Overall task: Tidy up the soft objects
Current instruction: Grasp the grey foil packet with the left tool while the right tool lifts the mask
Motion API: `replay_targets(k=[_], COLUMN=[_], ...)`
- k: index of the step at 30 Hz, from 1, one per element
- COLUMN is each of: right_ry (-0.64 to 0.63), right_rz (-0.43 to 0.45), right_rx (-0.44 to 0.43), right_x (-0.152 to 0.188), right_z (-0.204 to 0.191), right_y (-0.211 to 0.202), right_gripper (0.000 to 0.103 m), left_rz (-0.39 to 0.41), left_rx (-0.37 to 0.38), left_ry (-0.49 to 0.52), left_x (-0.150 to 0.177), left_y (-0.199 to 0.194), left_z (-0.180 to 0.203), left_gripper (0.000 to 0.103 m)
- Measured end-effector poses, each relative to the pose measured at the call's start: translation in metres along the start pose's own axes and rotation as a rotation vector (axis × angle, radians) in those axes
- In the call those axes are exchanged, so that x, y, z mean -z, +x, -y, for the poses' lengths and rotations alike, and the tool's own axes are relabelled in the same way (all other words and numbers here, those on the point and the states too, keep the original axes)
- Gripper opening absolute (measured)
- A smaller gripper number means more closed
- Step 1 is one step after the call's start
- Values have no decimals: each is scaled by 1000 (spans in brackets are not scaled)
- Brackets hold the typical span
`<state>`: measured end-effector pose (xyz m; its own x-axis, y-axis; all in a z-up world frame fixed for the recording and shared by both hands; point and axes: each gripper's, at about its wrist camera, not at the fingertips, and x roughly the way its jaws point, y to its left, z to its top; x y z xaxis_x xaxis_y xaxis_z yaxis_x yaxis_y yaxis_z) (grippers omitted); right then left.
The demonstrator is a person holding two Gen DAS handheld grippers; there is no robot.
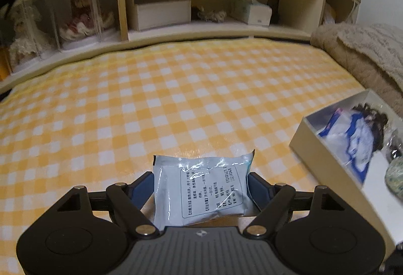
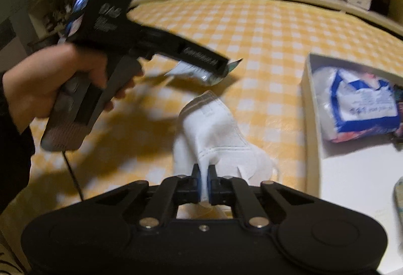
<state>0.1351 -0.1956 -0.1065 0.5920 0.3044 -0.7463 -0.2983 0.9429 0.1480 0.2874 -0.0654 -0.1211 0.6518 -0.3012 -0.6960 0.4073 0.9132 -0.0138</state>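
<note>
1. Left wrist view: on the far left we saw dolls in clear cases (image 1: pixel 75 10) on a wooden shelf (image 1: pixel 201 30) behind the bed, which wore a yellow checked cover (image 1: pixel 151 103).
2. At centre, our left gripper (image 1: pixel 201 183) had its jaws pinching a silvery printed packet (image 1: pixel 201 189), held just above the cover.
3. To the right lay a shallow white box (image 1: pixel 314 149) holding a blue-and-white bag (image 1: pixel 357 146), with a beige blanket (image 1: pixel 365 53) behind it.
4. Right wrist view: at left, our left hand (image 2: pixel 50 81) gripped the other tool's handle, the packet's edge (image 2: pixel 191 72) showing beneath it.
5. At centre, our right gripper (image 2: pixel 204 183) had its jaws nearly pressed together, pinching a white fabric mask (image 2: pixel 216 136) that draped onto the cover.
6. At right sat the same box, just beside the mask.
</note>
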Motion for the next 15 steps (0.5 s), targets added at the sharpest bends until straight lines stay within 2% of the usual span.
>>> replay_targets(k=[15], right_ry=[68], right_rz=[220], right_rx=[44], right_x=[-15], right_z=[27], right_y=[-73], right_gripper=[5], left_rz=[159], left_rx=[-53], left_ry=[-65], left_x=[-12], left_y=[-106], left_z=[13], left_gripper=[80])
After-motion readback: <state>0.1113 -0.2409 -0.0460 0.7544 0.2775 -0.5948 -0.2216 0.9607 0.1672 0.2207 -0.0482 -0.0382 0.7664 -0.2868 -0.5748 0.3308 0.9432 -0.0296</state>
